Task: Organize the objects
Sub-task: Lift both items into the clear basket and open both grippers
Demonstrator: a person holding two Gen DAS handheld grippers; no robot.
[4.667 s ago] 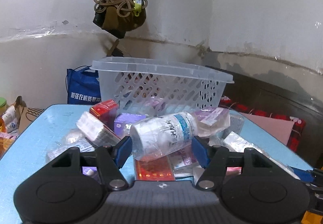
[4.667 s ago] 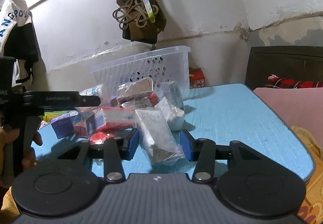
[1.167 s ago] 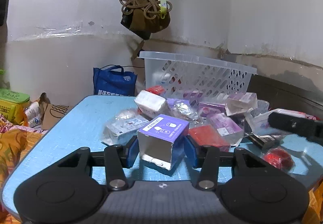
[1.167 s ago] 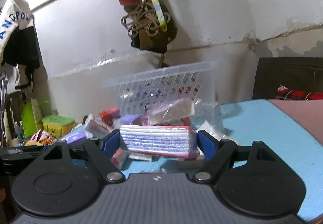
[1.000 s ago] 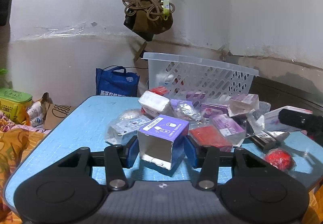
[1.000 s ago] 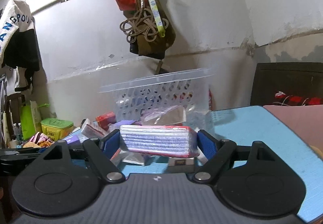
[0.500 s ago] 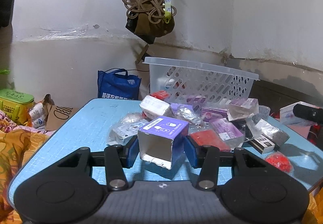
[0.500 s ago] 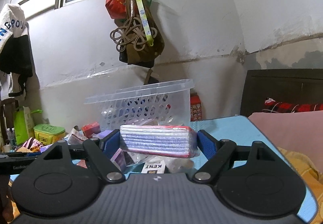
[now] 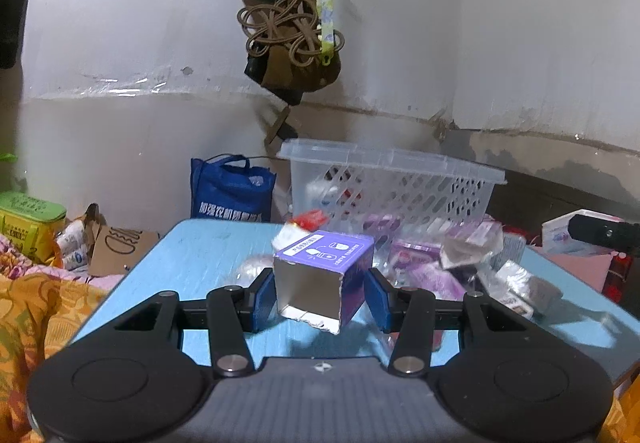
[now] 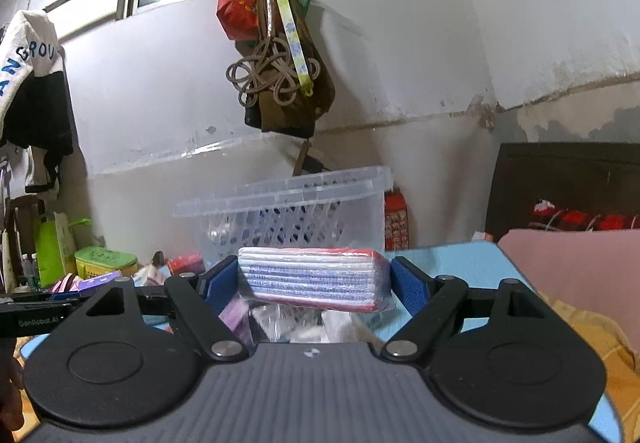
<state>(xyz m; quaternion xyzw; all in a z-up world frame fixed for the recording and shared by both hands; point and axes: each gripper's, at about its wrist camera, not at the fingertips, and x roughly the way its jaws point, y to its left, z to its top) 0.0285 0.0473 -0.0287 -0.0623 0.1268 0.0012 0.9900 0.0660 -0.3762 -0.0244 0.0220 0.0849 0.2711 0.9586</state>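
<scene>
Two handheld grippers, each carried by a person, hover over a light blue counter point(image 9: 208, 255) cluttered with small packets and boxes. The left gripper point(image 9: 320, 293) has its blue-padded fingers point(image 9: 264, 295) closed on a small purple box point(image 9: 324, 275), pressing it from both sides and holding it clear above the near middle of the counter; its torn, silver-lined open end faces the camera (squeezing the side walls probably keeps the flimsy carton from slipping). The right gripper point(image 10: 314, 283) has its fingers point(image 10: 218, 283) set wide and clamped on the two short ends of a flat red-and-white packet point(image 10: 314, 277) wrapped in clear plastic, held level and lifted above the pile, seemingly so it can clear the wall of the container ahead. That container is a translucent white slotted basket point(image 9: 400, 187) at the far edge of the counter, against the wall, already holding a few items. Both grippers point toward it, so the likely plan is to drop each item inside. Loose purple and silver packets point(image 9: 460, 263) lie on the counter in front of the basket, not yet sorted. A blue bag point(image 9: 232, 191) stands beyond the counter's far left corner.
</scene>
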